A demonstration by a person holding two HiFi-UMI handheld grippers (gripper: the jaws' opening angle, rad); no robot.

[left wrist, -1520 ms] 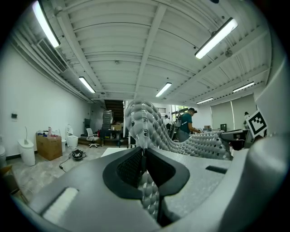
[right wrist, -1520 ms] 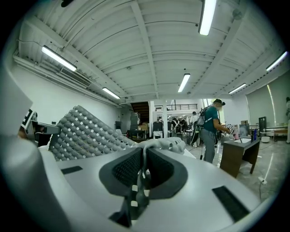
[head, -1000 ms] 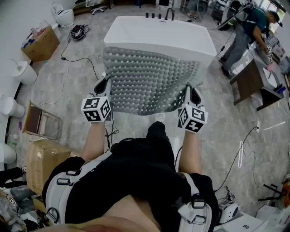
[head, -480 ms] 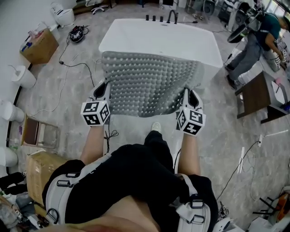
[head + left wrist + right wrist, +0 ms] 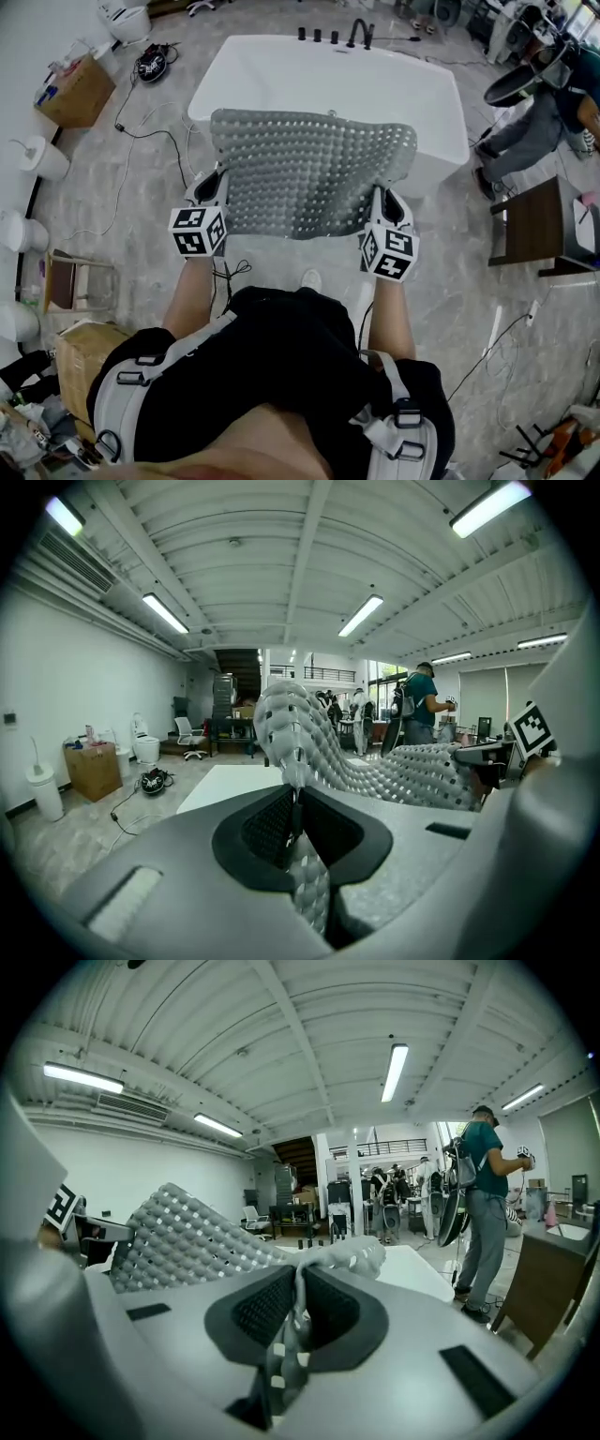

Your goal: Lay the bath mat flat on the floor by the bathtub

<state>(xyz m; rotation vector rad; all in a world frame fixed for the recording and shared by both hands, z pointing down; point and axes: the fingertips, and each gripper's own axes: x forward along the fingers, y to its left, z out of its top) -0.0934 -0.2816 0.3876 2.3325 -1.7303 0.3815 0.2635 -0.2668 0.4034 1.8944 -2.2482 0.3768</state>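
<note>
Grey studded mat (image 5: 314,173) held spread in the air over the near rim of a white tub (image 5: 281,70), left gripper (image 5: 215,184) clamped on its left edge, right gripper (image 5: 383,201) clamped on its right edge, grey floor (image 5: 141,206) below.

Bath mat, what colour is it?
Grey bath mat, dotted with bumps; clearest in the head view.

Forearms (image 5: 190,291) stretched forward, well apart, left tongs (image 5: 213,182) and right tongs (image 5: 383,201) each clamped on the bath mat (image 5: 309,169)
</note>
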